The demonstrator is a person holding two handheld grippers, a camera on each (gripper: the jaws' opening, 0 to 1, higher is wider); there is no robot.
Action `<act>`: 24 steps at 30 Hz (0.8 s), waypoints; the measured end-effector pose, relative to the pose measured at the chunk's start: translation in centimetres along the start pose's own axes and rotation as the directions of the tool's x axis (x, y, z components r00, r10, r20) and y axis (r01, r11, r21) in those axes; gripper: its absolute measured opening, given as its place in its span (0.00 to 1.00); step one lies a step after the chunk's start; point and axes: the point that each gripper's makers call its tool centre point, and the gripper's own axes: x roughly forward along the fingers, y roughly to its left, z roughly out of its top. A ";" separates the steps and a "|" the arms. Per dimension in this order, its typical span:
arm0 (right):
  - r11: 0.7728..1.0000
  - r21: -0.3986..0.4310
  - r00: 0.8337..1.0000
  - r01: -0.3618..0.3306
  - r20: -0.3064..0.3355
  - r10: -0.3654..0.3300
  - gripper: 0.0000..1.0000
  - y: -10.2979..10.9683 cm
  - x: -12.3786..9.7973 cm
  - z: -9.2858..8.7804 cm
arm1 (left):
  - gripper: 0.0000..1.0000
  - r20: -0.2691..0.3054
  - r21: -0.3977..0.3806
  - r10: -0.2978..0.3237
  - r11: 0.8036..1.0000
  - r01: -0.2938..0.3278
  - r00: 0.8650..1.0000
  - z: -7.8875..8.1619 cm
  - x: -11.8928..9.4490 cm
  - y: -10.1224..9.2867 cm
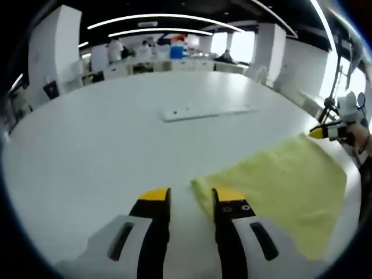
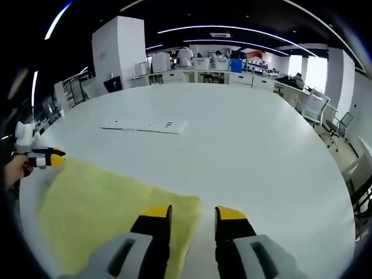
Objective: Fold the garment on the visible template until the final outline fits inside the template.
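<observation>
A pale yellow garment lies flat on the white table, on the right of the left gripper view. My left gripper stands open at the garment's near corner, its right jaw over the cloth edge. My right gripper is at the garment's far corner, held by a hand. In the right gripper view the garment spreads to the left. There my right gripper is open, its left jaw over the cloth corner. My left gripper touches the opposite corner.
A flat white strip with small dark marks lies mid-table, beyond the garment; it also shows as the strip in the right gripper view. Bare table stretches to the right. Desks, chairs and people stand past the far edge.
</observation>
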 end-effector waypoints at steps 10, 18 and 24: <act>0.999 -0.016 0.999 -0.031 -0.022 0.031 0.31 1.4 -3.2 -0.2 | 0.29 0.022 -0.015 -0.033 0.999 0.034 0.999 0.5 -3.2 -1.5; 0.994 0.019 0.994 -0.106 -0.029 0.106 0.33 2.9 -5.3 -0.7 | 0.33 -0.024 0.076 -0.042 0.996 0.043 0.999 -1.3 -5.6 -1.9; 0.989 0.030 0.988 -0.147 -0.045 0.148 0.38 3.8 -6.6 -1.6 | 0.34 -0.022 0.045 -0.071 0.996 0.072 0.997 -2.3 -7.3 -1.8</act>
